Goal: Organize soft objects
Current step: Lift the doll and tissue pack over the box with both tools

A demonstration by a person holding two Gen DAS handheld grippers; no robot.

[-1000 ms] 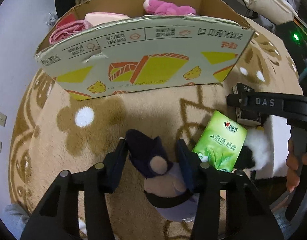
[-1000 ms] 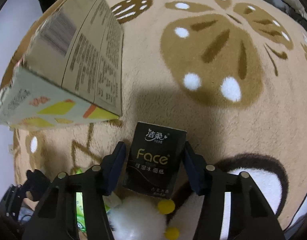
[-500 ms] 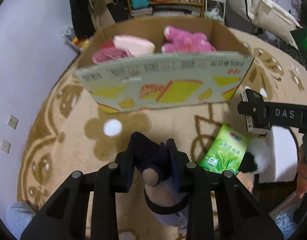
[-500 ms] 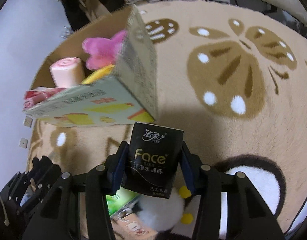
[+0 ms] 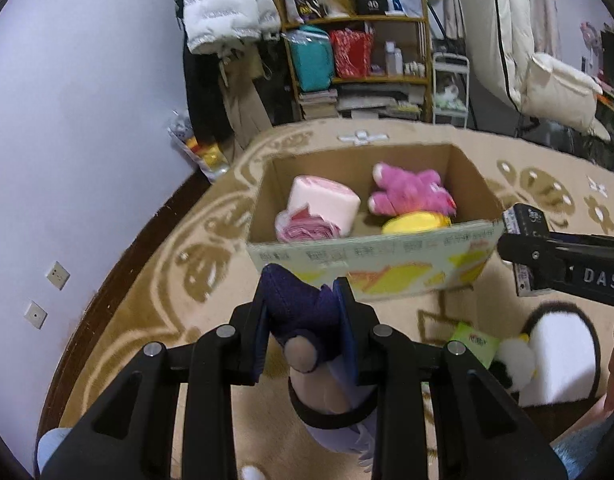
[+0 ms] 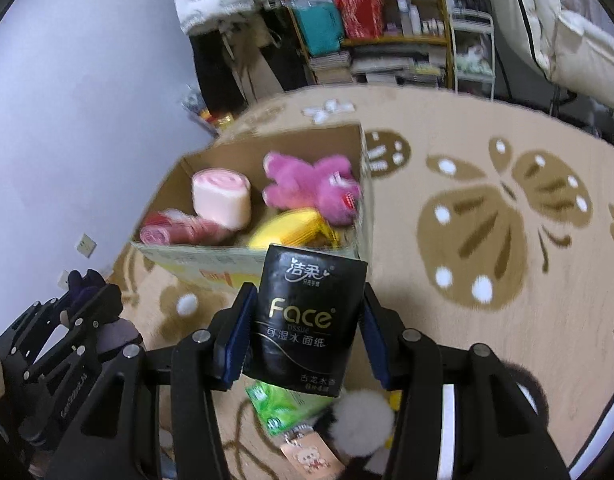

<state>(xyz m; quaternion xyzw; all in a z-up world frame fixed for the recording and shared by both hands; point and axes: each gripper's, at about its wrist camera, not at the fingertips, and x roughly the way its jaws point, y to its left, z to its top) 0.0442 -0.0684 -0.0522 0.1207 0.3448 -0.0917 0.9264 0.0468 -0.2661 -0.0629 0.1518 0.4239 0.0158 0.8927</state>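
My left gripper [image 5: 305,312] is shut on a dark blue plush doll [image 5: 303,316] and holds it above the rug, just short of the open cardboard box [image 5: 371,264]. My right gripper [image 6: 307,320] is shut on a black Face tissue pack [image 6: 305,320], held near the box's right front corner [image 6: 361,184]. The box holds a pink plush bear [image 5: 407,196], a pink roll cushion [image 5: 323,204], a yellow plush [image 5: 417,222] and a pink bundle [image 5: 307,230]. A green tissue pack [image 6: 283,404] and a white-and-black plush [image 6: 361,416] lie on the rug below.
The beige patterned rug [image 6: 487,220] covers the floor. A shelf unit [image 5: 359,60] with bags and books and hanging white coats [image 5: 507,40] stand at the back. The left wall [image 5: 67,120] is close to the box. The right gripper's arm [image 5: 567,272] crosses the left wrist view.
Both grippers have closed on their objects and risen from the rug. The doll and the tissue pack are lifted, and the box's inside has come into view.
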